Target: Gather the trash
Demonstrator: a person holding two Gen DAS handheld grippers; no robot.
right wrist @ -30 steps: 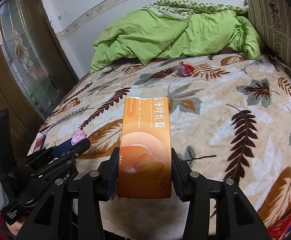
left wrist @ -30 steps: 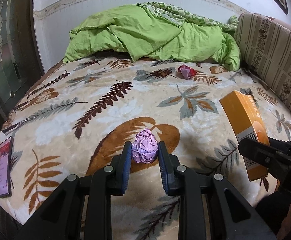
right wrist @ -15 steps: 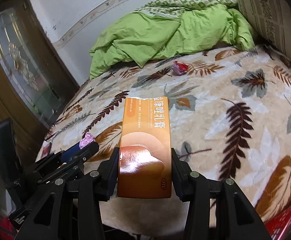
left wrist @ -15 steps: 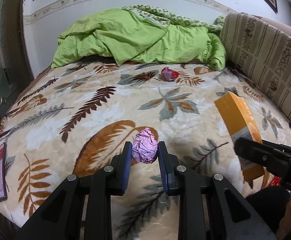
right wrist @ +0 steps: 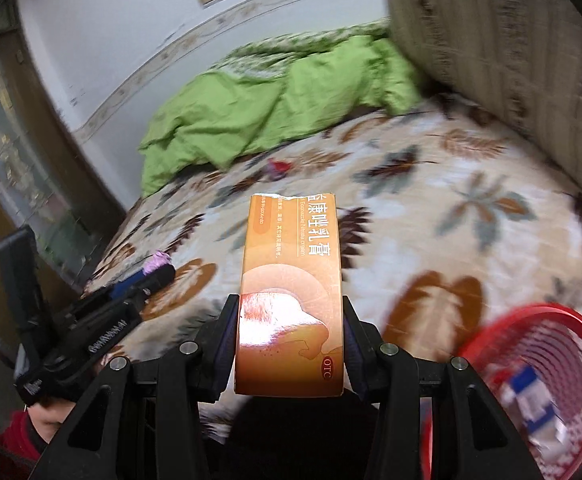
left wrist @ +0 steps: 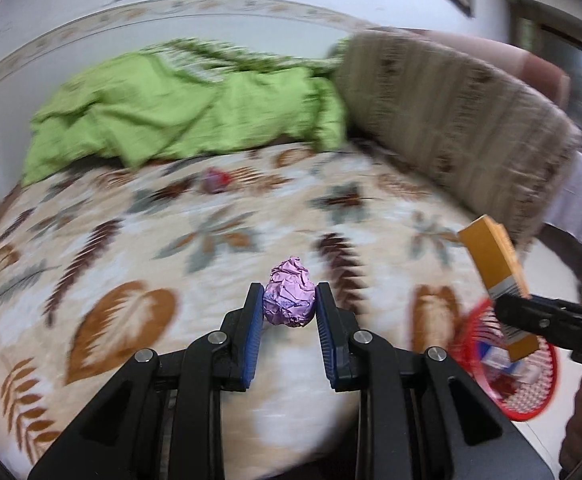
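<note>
1. Both grippers have swung away from the middle of the bed (left wrist: 219,240) toward its right-hand edge, and a red mesh basket (right wrist: 547,320) that no view showed a second ago now sits low at the right of both views (it appears to stand on the floor beside the bed).
2. The left gripper (left wrist: 289,308) keeps its blue pads pinched on a crumpled pink foil ball (left wrist: 289,300), carried clear of the blanket.
3. The right gripper (right wrist: 291,344) stays clamped on the lower end of an orange ointment carton (right wrist: 291,276), which stands up between the jaws and, seen from the left wrist, hangs just above the basket's rim.
4. Judged from this, the pick-up is done for these two pieces and the carry to the bin is nearly over; the drop has not happened.
5. Count: two grippers, each loaded with one piece; one basket, already holding some blue-and-white packaging (too blurred to number); one red-and-purple wrapper (left wrist: 217,180) left on the blanket near the green quilt (left wrist: 179,116).
6. One green quilt and one striped cushion (left wrist: 451,120) sit at the far side of the bed.
</note>
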